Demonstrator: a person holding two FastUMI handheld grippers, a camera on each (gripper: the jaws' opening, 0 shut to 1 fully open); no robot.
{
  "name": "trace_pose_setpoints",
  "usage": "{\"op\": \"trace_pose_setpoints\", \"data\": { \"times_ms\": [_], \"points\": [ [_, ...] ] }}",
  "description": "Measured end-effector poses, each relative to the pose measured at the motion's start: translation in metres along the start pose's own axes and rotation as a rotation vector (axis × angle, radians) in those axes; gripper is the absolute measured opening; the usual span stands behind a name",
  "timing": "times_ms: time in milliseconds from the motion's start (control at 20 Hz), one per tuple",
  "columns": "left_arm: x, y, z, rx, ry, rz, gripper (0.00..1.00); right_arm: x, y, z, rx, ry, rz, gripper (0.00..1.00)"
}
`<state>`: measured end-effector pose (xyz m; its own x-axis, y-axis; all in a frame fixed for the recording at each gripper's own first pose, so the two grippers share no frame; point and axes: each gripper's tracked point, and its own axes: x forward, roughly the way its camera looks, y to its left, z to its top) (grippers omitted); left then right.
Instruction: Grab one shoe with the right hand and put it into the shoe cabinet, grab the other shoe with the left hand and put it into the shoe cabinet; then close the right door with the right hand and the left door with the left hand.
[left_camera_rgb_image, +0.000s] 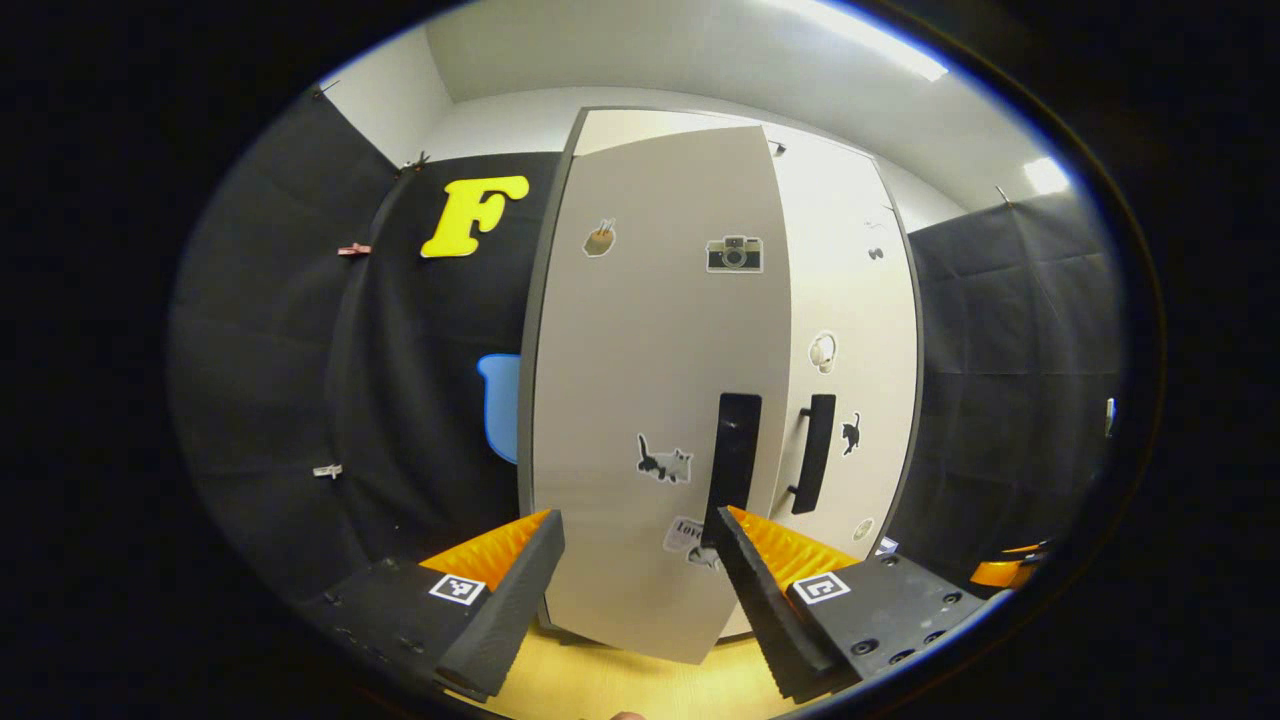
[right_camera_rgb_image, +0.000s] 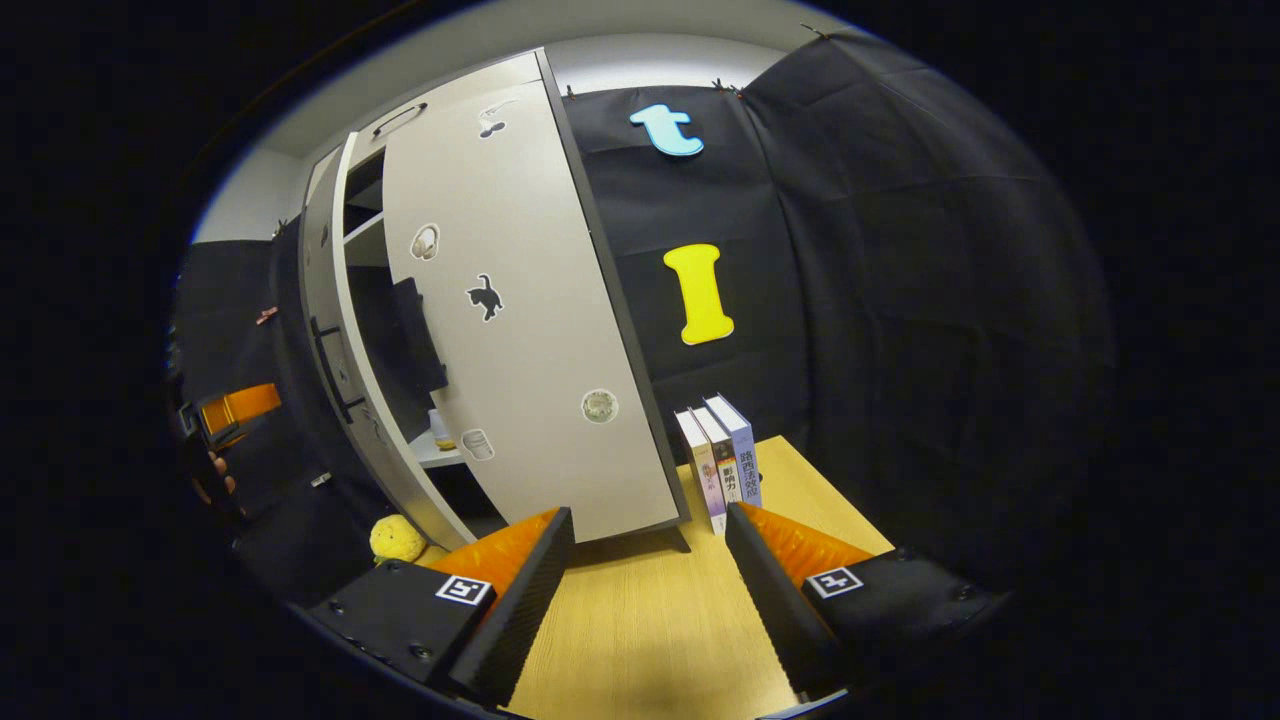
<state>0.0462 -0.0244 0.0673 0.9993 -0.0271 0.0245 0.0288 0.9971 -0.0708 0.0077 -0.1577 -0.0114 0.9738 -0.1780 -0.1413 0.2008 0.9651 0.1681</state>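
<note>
In the left gripper view the left tongs are held apart, with nothing between their fingers, close in front of the shoe cabinet. The left door is seen swung partly outward, its dark vertical handle just above the right finger. The right door lies flat against the cabinet front, its own handle beside the first. Stickers are spread over both doors. The cabinet stands on the wooden surface.

In the right gripper view the right tongs are likewise apart and empty, held over the surface. The right door is seen shut, while a gap remains at the left door, through which shelves are visible. Whether the shoes lie inside cannot be told. A yellow soft object rests at the cabinet's foot near the surface's edge. Three books stand upright beside the cabinet's far side. The left tongs, with a hand below them, are seen near the left door.
</note>
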Motion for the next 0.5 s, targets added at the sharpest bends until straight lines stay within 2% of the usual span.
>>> {"op": "trace_pose_setpoints", "data": {
  "times_ms": [350, 500],
  "points": [
    [-0.073, 0.007, -0.025, 0.003, 0.001, 0.17, 0.95, 0.009, 0.008, 0.01, -0.052, -0.015, 0.159, 0.98],
    [-0.099, -0.001, -0.034, 0.011, 0.012, 0.18, 0.95, -0.006, 0.017, 0.011, -0.076, -0.026, 0.196, 0.98]
  ]
}}
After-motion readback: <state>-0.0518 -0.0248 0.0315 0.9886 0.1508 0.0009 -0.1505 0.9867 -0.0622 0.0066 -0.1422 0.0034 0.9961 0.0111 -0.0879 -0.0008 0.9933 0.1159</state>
